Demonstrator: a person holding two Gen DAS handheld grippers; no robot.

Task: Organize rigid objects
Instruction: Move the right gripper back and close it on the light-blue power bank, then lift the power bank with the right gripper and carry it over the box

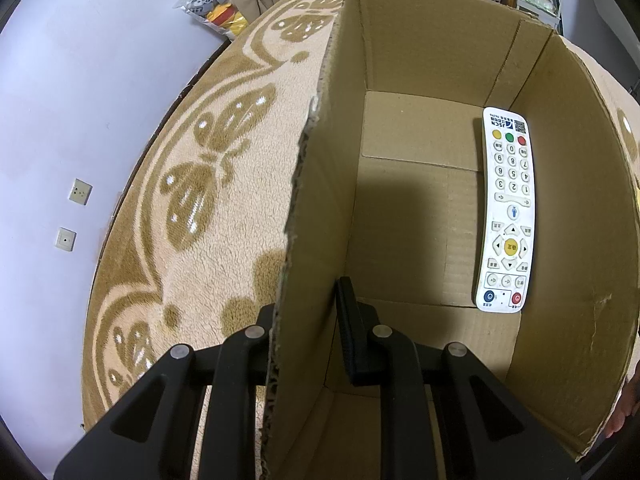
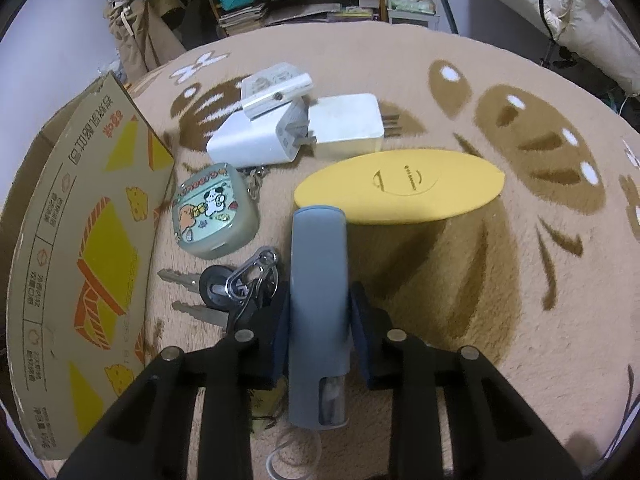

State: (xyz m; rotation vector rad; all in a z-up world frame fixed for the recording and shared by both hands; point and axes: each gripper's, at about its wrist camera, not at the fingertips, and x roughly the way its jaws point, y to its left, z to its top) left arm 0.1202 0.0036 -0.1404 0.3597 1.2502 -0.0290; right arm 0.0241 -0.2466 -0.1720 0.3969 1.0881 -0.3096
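Inside cardboard box point(image 1: 420, 60): only remote point(image 1: 506, 212). Left gripper point(image 1: 306, 336) clamps box wall; right gripper point(image 2: 318, 320) straddles grey tube point(image 2: 318, 280), grip unclear; chargers point(image 2: 296, 132), keys point(image 2: 224, 292), cases outside.

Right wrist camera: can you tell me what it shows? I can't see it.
The right hand-held gripper straddles a grey tube-shaped case lying on a beige patterned rug. Around it lie keys, a cartoon earbud case, white chargers and a yellow oval case, with a cardboard box on the left.
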